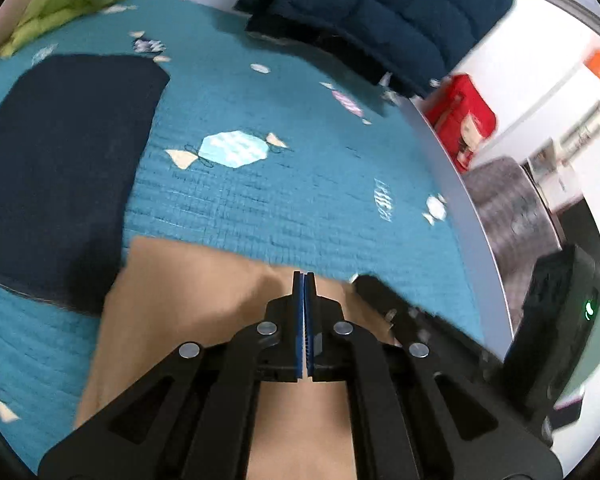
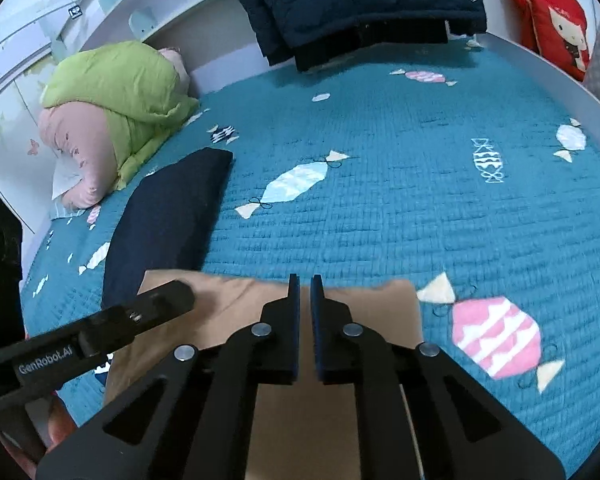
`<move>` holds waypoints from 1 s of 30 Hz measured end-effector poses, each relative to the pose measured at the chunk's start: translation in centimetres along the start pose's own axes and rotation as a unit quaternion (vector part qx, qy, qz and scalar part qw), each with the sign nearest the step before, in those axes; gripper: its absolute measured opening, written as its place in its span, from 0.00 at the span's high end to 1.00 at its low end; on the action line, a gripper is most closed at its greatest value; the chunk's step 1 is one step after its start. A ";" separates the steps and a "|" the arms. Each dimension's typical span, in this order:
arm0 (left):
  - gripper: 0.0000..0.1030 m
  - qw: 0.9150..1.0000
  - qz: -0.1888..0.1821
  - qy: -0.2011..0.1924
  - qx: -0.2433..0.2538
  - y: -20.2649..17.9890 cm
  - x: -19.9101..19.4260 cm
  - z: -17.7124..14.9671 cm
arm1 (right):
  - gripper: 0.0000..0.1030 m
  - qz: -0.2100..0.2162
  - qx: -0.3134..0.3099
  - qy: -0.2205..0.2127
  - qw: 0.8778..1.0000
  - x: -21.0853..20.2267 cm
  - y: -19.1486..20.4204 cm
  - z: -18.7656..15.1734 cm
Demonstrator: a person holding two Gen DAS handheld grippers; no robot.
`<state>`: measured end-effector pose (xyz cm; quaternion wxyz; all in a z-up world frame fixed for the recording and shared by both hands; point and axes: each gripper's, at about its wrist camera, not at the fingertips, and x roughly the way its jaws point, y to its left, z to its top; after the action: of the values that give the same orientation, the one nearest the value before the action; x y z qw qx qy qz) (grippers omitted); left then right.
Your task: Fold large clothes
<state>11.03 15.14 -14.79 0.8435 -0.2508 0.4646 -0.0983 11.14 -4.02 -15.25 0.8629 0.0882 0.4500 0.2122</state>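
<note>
Both claws hover over the tan garment (image 2: 236, 312) at the near edge of the teal quilt (image 2: 380, 208), left gripper (image 1: 304, 276) pressed together on nothing, right gripper (image 2: 305, 280) slightly apart and empty, beside a folded navy garment (image 2: 168, 216).

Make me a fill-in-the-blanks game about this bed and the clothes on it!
1. The bedspread is teal with pictures of ____ on it.
2. Under both grippers lies a ____ coloured garment.
3. The folded cloth beside it is dark ____.
4. By the wall sits a pink pillow wrapped in a ____ blanket.

Missing words: candies; tan; navy; green
</note>
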 end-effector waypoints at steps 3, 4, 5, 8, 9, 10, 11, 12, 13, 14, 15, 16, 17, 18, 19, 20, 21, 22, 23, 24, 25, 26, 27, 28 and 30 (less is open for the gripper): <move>0.98 0.997 0.068 -0.005 -0.020 2.6 3.9 -0.9 | 0.96 -0.001 -0.003 0.028 1.000 3.5 0.4 -1.3; 0.98 0.997 0.064 -0.006 -0.030 3.4 4.3 -1.0 | 0.99 -0.008 -0.007 0.029 1.000 4.0 0.6 -1.7; 0.98 0.998 0.048 -0.006 -0.051 4.6 4.5 -1.2 | 0.99 -0.007 -0.007 0.027 1.000 3.8 0.7 -1.8; 0.97 0.996 0.081 -0.026 -0.026 4.5 3.3 -0.9 | 1.00 -0.049 -0.013 0.009 0.999 2.3 -0.4 -1.7; 0.98 0.993 0.112 -0.038 -0.014 4.5 2.8 -0.7 | 1.00 -0.049 -0.005 0.007 0.999 1.9 -1.3 -1.8; 0.98 0.992 0.116 -0.038 -0.017 5.1 2.5 -0.5 | 1.00 -0.033 0.009 0.010 0.999 1.6 -2.4 -2.0; 0.98 0.993 0.108 -0.035 -0.027 5.8 2.3 -0.5 | 1.00 -0.027 0.023 0.010 0.999 1.3 -3.1 -2.1; 0.98 0.992 0.116 -0.035 -0.040 6.8 2.0 -0.4 | 1.00 -0.029 0.026 0.010 0.999 1.2 -3.2 -2.2; 0.98 0.988 0.144 -0.037 -0.035 7.3 1.8 -0.3 | 1.00 -0.037 0.022 0.008 0.999 0.9 -3.0 -2.1; 0.98 0.980 0.193 -0.034 -0.032 8.0 1.6 -0.3 | 1.00 -0.061 0.015 0.003 0.998 0.4 -2.5 -2.1; 0.99 0.975 0.218 -0.019 -0.045 9.2 1.5 -0.3 | 1.00 -0.070 0.020 -0.003 0.997 -0.4 -2.2 -1.9; 0.99 0.981 0.174 -0.005 -0.088 10.8 0.7 -0.4 | 0.97 -0.062 0.033 -0.007 0.998 -1.3 -2.1 -1.8; 0.99 0.984 0.129 -0.009 -0.121 11.7 -1.0 -0.5 | 0.95 -0.040 0.048 -0.009 0.998 -2.5 -2.0 -1.6; 0.99 0.986 0.137 -0.021 -0.098 10.9 -2.3 -0.5 | 0.95 -0.031 0.046 -0.012 0.998 -3.4 -1.7 -1.6; 0.99 0.986 0.153 -0.032 -0.065 9.9 -3.3 -0.5 | 0.95 -0.035 0.032 -0.017 0.999 -4.3 -1.2 -1.6; 0.99 0.985 0.160 -0.041 -0.040 8.9 -4.2 -0.6 | 0.95 -0.040 0.018 -0.018 0.999 -4.7 -0.7 -1.8; 0.99 0.988 0.144 -0.047 -0.028 7.8 -5.3 -0.7 | 0.95 -0.045 0.005 -0.016 0.999 -5.0 -0.3 -2.1; 0.99 0.991 0.124 -0.046 -0.027 7.0 -5.8 -0.9 | 0.95 -0.052 -0.006 -0.005 0.999 -4.9 0.1 -2.7; 0.99 0.994 0.099 -0.040 -0.019 5.8 -6.1 -1.3 | 0.95 -0.050 -0.003 0.008 0.999 -4.6 0.2 -3.3; 0.99 0.996 0.085 -0.031 -0.003 4.6 -6.1 -1.9 | 0.94 -0.039 0.008 0.024 0.999 -4.2 0.1 -4.0; 0.99 0.997 0.078 -0.022 0.014 3.4 -5.7 -2.6 | 0.94 -0.030 0.019 0.041 0.999 -3.8 0.1 -5.0; 0.98 0.997 0.068 -0.008 0.036 2.0 -5.0 -3.6 | 0.94 -0.036 0.015 0.043 0.998 -3.9 0.3 -5.9; 0.98 0.997 0.064 0.001 0.046 1.6 -4.8 -4.3 | 0.94 -0.045 0.005 0.038 0.998 -4.2 0.7 -6.6; 0.98 0.995 0.075 0.022 0.068 0.9 -3.6 -5.9 | 0.94 -0.050 -0.003 0.037 0.998 -4.7 1.0 -7.2; 0.99 0.990 0.107 0.040 0.083 1.5 -2.4 -8.3 | 0.94 -0.037 0.007 0.050 0.998 -5.5 0.9 -8.4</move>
<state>2.70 14.60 -17.45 0.8481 -0.1245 0.5120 -0.0557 1.34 -6.00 -15.77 0.8459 0.0662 0.4972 0.1810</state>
